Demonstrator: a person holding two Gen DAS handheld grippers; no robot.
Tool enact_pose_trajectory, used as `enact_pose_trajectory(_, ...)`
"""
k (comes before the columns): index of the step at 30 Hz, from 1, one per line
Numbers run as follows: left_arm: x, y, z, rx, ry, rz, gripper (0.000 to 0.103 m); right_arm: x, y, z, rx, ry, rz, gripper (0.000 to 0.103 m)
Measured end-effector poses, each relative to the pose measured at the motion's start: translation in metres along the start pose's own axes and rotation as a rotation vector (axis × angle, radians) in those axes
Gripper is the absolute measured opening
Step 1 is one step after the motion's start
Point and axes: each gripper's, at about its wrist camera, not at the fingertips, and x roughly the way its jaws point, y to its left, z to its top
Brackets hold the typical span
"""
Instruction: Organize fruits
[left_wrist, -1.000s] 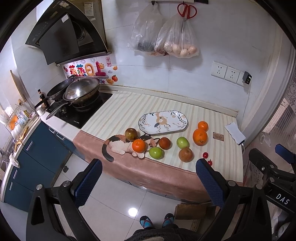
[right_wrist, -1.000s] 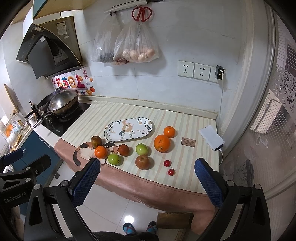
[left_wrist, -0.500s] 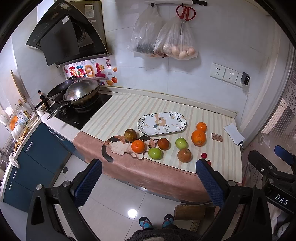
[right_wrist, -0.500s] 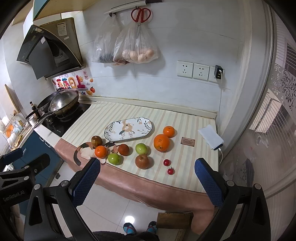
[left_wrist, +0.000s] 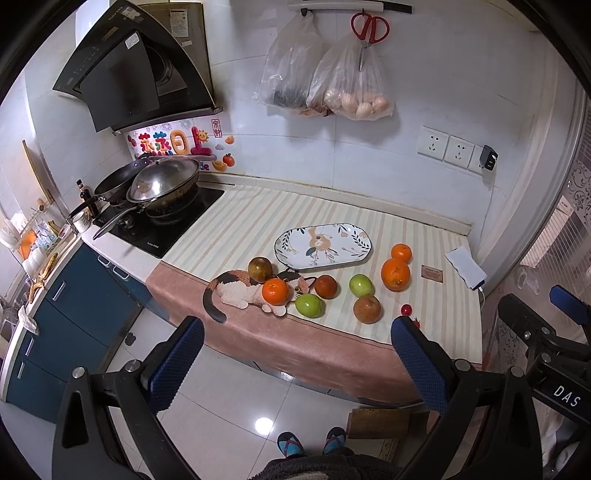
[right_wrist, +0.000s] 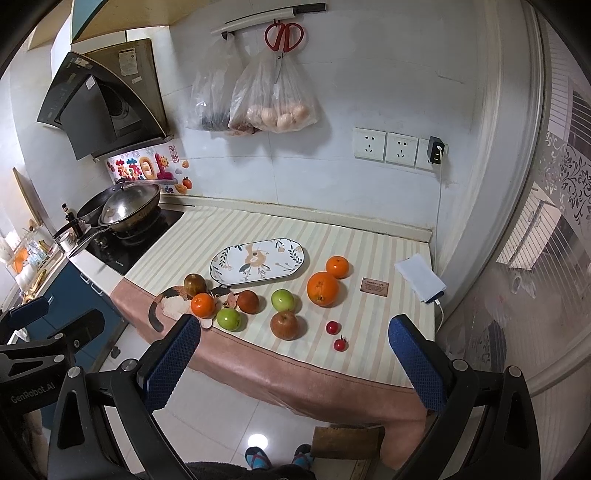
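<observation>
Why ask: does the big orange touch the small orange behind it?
Cannot tell. In both wrist views the big orange overlaps the small orange; no gap shows.

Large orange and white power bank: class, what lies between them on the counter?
A small brown card lies between the large orange and the white power bank, seen in the right wrist view.

Both wrist views look down from well back (side by side), sharing the striped counter (left_wrist: 240, 236) (right_wrist: 343, 243).
</observation>
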Motion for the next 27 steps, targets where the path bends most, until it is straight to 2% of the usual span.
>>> enact_pose_trajectory(27,-0.001,0.0007,0.0014,-0.007,-0.002,-0.009,0.103,0.0028,0.0057,0.0053,0.026,0.005,0.01,0.103)
